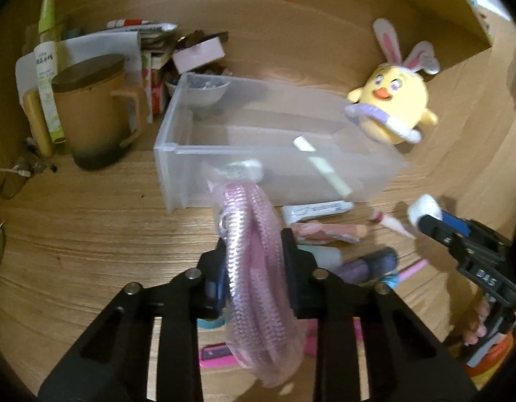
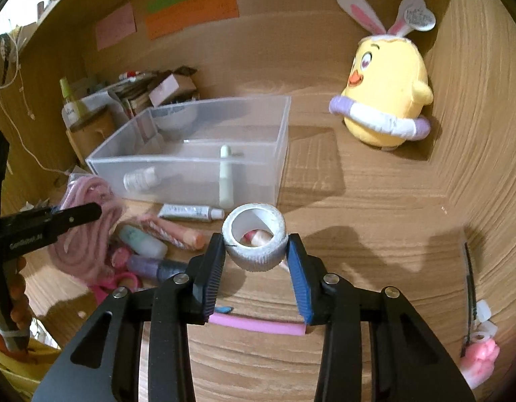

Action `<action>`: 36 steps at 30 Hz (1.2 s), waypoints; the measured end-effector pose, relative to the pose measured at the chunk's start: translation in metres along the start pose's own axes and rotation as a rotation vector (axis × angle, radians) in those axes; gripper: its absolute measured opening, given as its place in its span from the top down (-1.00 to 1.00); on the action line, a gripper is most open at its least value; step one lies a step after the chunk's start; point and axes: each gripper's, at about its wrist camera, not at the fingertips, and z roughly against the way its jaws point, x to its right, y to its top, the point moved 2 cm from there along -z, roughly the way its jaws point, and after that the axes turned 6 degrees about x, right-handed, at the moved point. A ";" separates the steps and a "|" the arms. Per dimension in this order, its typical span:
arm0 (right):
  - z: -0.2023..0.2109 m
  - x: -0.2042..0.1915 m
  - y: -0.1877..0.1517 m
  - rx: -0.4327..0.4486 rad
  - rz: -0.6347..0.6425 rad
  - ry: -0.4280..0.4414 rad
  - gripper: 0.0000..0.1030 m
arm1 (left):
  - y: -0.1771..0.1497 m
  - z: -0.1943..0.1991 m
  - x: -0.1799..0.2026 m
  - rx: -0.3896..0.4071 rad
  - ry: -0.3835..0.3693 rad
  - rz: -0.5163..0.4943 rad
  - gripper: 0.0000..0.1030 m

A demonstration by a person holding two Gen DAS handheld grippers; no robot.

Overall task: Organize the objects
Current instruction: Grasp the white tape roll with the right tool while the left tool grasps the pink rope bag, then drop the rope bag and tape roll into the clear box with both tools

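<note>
Both grippers loaded, near the clear bin [image 2: 190, 154].
Left gripper [image 1: 254, 251] clamped on bagged pink cable [image 1: 254, 261]; right gripper [image 2: 256, 251] pinching white tape roll [image 2: 256, 239], both just short of the bin's front wall.

We are looking at a home desk nook, someone's personal study corner rather than any workplace. The wooden desk [image 2: 375, 221] is boxed in by matching wood panels at the far side and on the right. Coloured sticky notes [image 2: 190, 10] are pasted on the far panel. In the far right corner sits a yellow chick plush [image 2: 388, 90] with bunny ears. At the far left we see a lidded mug [image 1: 93, 110], a green bottle [image 1: 46, 63] and a heap of papers and small boxes [image 1: 164, 47]. A clear plastic bin [image 2: 197, 171] stands mid-desk, and near it lie toiletry tubes and small bottles [image 2: 187, 212], the clutter of everyday living.
</note>
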 end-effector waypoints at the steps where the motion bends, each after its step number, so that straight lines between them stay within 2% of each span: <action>1: 0.001 0.000 0.002 0.007 0.001 0.000 0.33 | 0.002 0.003 0.002 0.009 -0.005 0.001 0.50; 11: 0.009 -0.012 0.033 0.077 0.023 0.006 0.33 | 0.030 0.031 0.009 0.103 -0.053 -0.003 0.50; 16: 0.007 -0.018 0.053 0.115 0.042 0.006 0.33 | 0.049 0.037 0.005 0.152 -0.038 -0.014 0.51; 20: 0.000 -0.020 0.070 0.139 0.043 0.008 0.33 | 0.070 0.039 -0.002 0.186 -0.055 0.011 0.52; 30: -0.026 -0.020 0.098 0.143 0.029 -0.003 0.33 | 0.114 0.018 -0.003 0.216 -0.056 -0.001 0.52; 36: -0.058 -0.021 0.099 0.080 0.049 -0.018 0.33 | 0.127 -0.021 0.004 0.172 -0.064 -0.003 0.52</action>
